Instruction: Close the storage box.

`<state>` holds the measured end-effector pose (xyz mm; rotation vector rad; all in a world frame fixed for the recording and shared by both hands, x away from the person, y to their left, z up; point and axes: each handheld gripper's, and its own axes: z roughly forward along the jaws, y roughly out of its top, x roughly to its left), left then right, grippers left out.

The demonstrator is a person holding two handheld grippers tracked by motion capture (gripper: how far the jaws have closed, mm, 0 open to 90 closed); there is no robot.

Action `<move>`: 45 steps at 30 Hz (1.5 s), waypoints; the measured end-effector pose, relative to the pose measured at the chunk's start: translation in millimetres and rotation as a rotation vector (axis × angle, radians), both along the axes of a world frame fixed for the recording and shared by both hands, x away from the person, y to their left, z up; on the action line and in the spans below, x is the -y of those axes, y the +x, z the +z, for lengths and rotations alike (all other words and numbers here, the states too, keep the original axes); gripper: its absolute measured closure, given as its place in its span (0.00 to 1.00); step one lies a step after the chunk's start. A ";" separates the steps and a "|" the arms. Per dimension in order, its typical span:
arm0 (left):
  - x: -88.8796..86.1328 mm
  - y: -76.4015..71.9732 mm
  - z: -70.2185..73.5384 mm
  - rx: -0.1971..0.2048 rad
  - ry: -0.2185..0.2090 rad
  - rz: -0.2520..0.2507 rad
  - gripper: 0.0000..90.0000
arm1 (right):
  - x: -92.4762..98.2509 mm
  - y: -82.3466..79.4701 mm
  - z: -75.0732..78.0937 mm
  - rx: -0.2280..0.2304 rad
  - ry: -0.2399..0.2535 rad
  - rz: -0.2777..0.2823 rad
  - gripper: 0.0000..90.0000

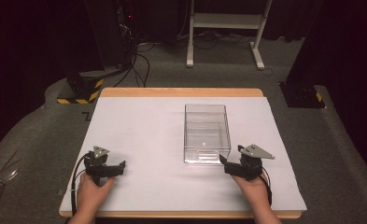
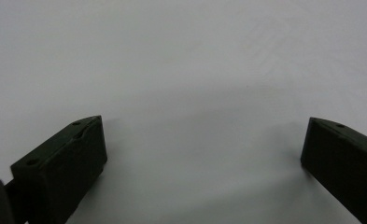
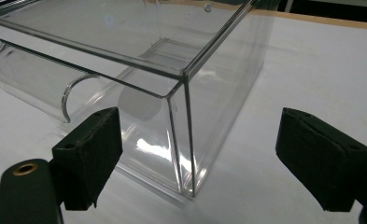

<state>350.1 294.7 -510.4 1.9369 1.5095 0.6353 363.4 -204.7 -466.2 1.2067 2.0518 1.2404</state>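
Black grippers [image 1: 107, 167] with blocky screwed jaws, grey triangular plates, black cables.

Light is falling from above onto the white worktop [image 1: 139, 135], leaving it bright while the room behind is sinking into near black. In the high view everything is looking soft and slightly grainy. The clear box [image 3: 139, 70] is catching pale glare streaks along its walls and rim. In the left gripper view, faint grey shadows are spreading between the dark, slightly blurred jaws of the left tool [image 2: 202, 149].
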 end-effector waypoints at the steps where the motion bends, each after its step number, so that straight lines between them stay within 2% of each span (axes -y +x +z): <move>1: 0.0 0.0 0.0 0.000 0.000 0.000 0.01 | 0.0 1.6 0.2 0.000 0.003 -0.004 0.16; 24: 0.0 0.0 0.0 0.000 0.000 0.000 0.01 | -3.3 24.7 -4.2 -0.003 0.002 -0.060 0.16; 45: 0.0 0.0 0.0 0.000 0.000 0.000 0.01 | -3.5 24.6 -4.1 -0.014 0.012 -0.056 0.18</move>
